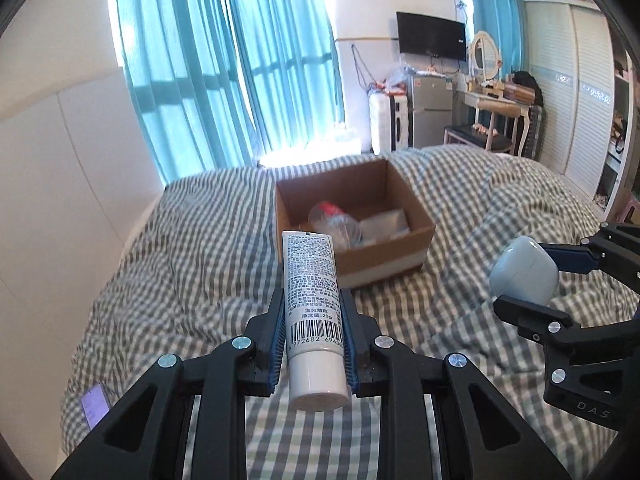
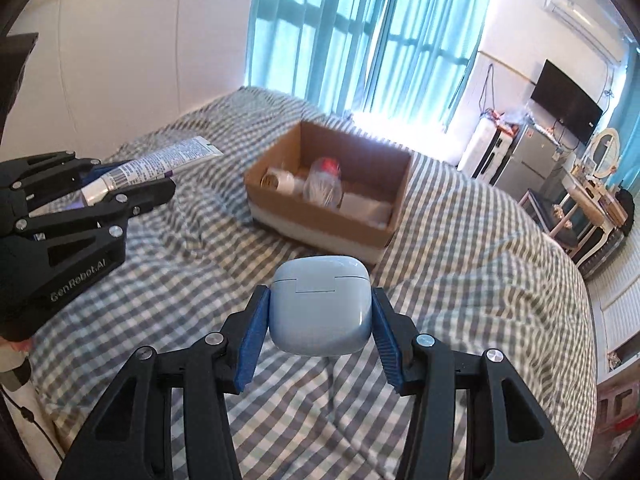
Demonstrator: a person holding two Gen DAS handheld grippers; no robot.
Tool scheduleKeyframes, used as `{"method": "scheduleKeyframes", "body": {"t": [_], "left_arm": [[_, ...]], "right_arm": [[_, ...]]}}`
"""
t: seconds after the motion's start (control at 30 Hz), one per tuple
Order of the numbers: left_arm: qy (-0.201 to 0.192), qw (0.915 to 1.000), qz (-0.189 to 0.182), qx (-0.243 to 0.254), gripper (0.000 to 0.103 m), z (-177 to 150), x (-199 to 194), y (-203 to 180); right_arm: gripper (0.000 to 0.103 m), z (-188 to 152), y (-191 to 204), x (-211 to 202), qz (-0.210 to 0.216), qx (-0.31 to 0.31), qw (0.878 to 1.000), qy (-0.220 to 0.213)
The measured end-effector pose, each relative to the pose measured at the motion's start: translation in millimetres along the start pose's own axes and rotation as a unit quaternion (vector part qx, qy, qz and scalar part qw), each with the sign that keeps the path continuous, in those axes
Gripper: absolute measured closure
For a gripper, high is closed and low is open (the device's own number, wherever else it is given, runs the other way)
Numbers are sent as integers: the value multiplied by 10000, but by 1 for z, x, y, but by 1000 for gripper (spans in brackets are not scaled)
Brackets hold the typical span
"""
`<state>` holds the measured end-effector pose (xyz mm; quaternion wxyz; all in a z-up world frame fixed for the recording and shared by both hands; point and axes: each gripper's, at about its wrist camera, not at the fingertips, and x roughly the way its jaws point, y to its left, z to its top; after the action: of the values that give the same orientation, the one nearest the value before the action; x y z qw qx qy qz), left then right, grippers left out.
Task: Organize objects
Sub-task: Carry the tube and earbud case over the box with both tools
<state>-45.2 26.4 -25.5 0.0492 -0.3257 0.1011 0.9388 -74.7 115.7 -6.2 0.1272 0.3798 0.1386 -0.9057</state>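
My left gripper [image 1: 311, 300] is shut on a white tube [image 1: 312, 300] with printed text and a barcode, held above the bed, cap end toward the camera. It also shows in the right wrist view [image 2: 160, 164]. My right gripper [image 2: 320, 296] is shut on a pale blue earbud case [image 2: 320, 304], which also shows in the left wrist view [image 1: 524, 272]. An open cardboard box [image 1: 384, 256] sits on the bed ahead of both grippers, also in the right wrist view [image 2: 320, 224]. It holds a clear bottle with a red cap [image 2: 322, 184], a white roll [image 2: 280, 180] and a flat packet [image 2: 368, 208].
The bed has a rumpled grey-and-white checked cover [image 2: 480, 272]. A phone [image 1: 94, 404] lies at its left edge. A white padded headboard [image 1: 60, 184] stands on the left. Teal curtains [image 1: 224, 60], a small fridge [image 1: 432, 112] and a dressing table [image 1: 500, 100] stand beyond the bed.
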Motion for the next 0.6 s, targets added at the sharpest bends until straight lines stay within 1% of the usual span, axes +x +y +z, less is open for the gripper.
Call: {"method": "scheduleKeyframes", "body": {"t": [0.13,0.3,0.43,0.6], "left_arm": [[-196,9998,50,71,78,23,-1,-3],[-384,9991,71,186,78,53,12,-4],[-434,9986,147,262,78,73,35,-3],[-408,9986,128,308,78,95,72,-2]], "right_arm": [[54,21,-12,-5,3,92,9998,-183],[54,54,-30,-1,-10,234,9990,-382],[54,79,-44,15,-51,308,9986,-430],[54,108,-60,51,-48,446,9982,-401]]}}
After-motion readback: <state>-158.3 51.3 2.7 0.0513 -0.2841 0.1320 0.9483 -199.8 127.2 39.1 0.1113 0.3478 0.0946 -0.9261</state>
